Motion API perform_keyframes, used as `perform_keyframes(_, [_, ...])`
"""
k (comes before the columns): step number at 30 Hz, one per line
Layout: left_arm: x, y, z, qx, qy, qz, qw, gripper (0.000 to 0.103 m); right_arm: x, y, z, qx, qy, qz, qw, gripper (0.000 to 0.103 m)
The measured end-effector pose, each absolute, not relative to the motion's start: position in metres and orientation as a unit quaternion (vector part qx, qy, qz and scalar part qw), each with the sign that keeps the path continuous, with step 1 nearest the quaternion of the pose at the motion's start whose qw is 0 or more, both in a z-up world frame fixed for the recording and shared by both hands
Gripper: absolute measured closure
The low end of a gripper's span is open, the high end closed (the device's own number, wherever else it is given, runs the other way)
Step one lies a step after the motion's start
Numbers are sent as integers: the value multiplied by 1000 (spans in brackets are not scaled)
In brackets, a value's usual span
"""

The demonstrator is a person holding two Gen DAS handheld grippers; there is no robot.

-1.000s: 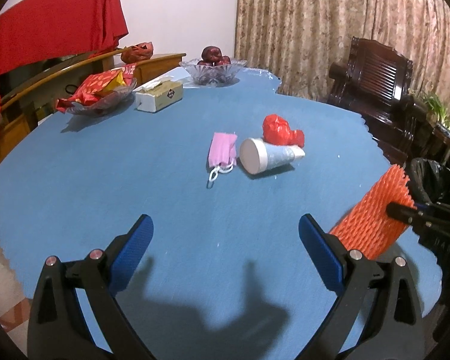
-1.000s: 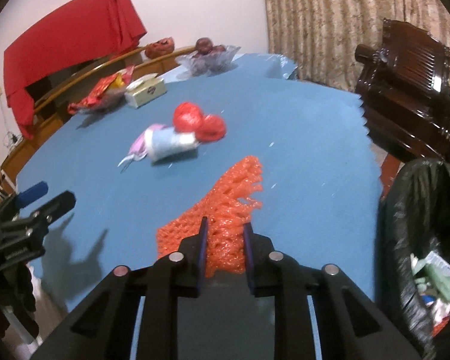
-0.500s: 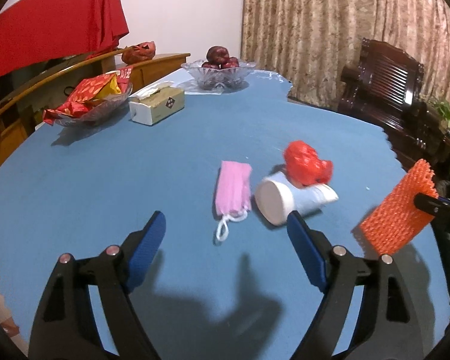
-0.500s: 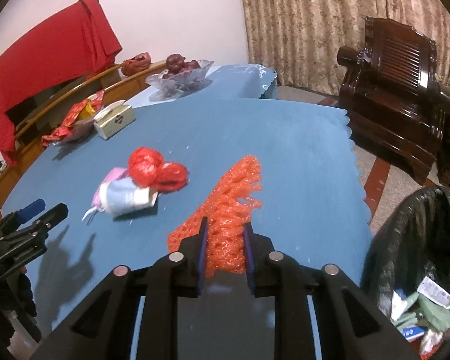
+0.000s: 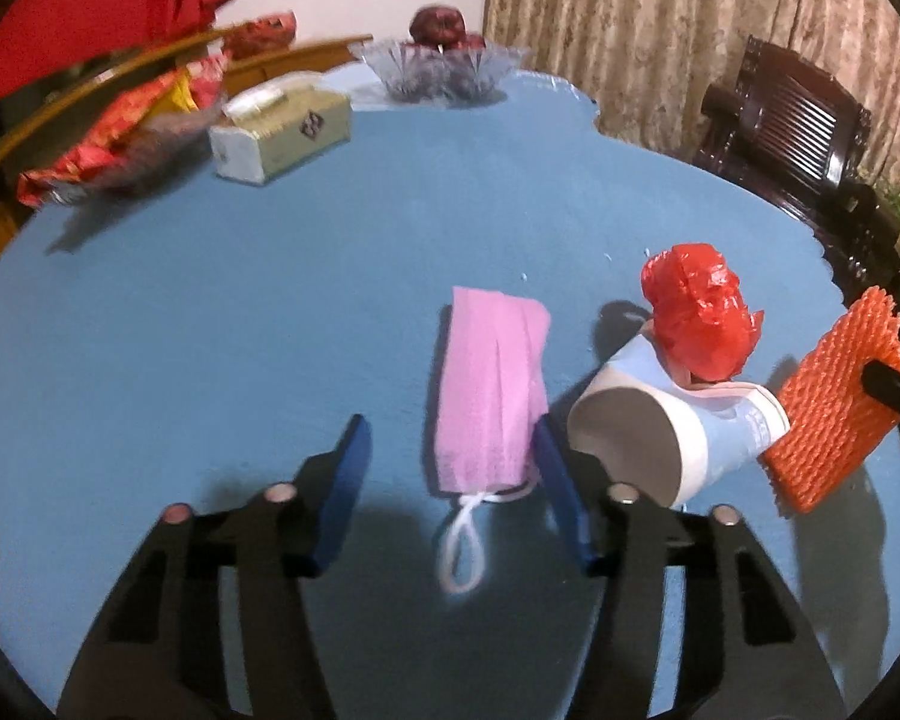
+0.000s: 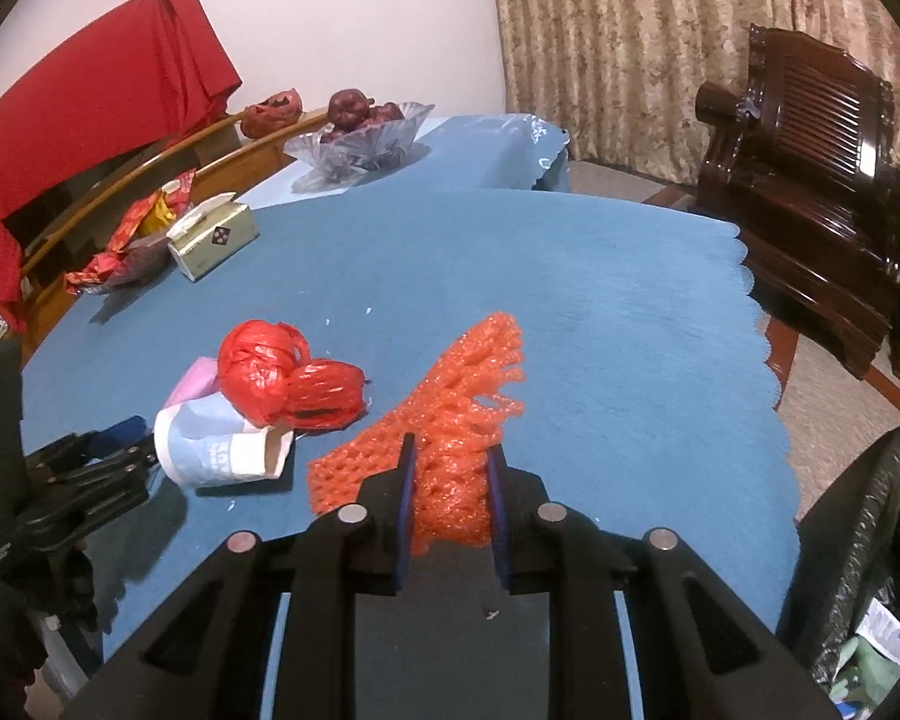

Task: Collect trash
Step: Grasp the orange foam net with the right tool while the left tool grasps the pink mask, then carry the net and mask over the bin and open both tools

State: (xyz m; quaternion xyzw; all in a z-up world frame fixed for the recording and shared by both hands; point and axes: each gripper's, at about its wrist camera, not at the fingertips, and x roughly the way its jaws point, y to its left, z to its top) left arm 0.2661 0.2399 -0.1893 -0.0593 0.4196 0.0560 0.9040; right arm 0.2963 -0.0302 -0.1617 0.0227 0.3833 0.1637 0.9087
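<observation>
Left hand-held gripper (image 5: 450, 456), jaws just closing but spread around pink mask (image 5: 491, 387) at lower center of blue worktop (image 5: 270, 312); right hand-held gripper (image 6: 448, 489) pinches orange foam net (image 6: 450, 420).

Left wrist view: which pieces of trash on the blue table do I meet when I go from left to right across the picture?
pink face mask → paper cup lying on its side → orange foam net. The red plastic bag sits above the cup and overlaps it, so I leave it out of the order.
</observation>
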Motion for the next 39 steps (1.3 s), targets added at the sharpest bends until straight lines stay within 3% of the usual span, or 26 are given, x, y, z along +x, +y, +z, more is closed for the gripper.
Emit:
perform_keyframes(2, [269, 239, -193, -65, 427, 43, 901, 81, 297, -30, -162, 22, 383, 164, 909, 82])
perform_keyframes(4, [268, 237, -191, -60, 425, 40, 902, 94, 297, -31, -161, 23, 383, 165, 909, 82])
perform_keyframes(7, [262, 233, -185, -55, 415, 43, 907, 99, 295, -32, -157, 23, 380, 168, 909, 82])
perform_keyframes(22, [206, 219, -101, -60, 353, 59, 932, 100, 254, -41, -98, 25, 331, 179, 926, 82])
perform_keyframes(39, [176, 106, -54, -40, 318, -41, 946, 100, 190, -118, -56, 33, 293, 128, 947, 82])
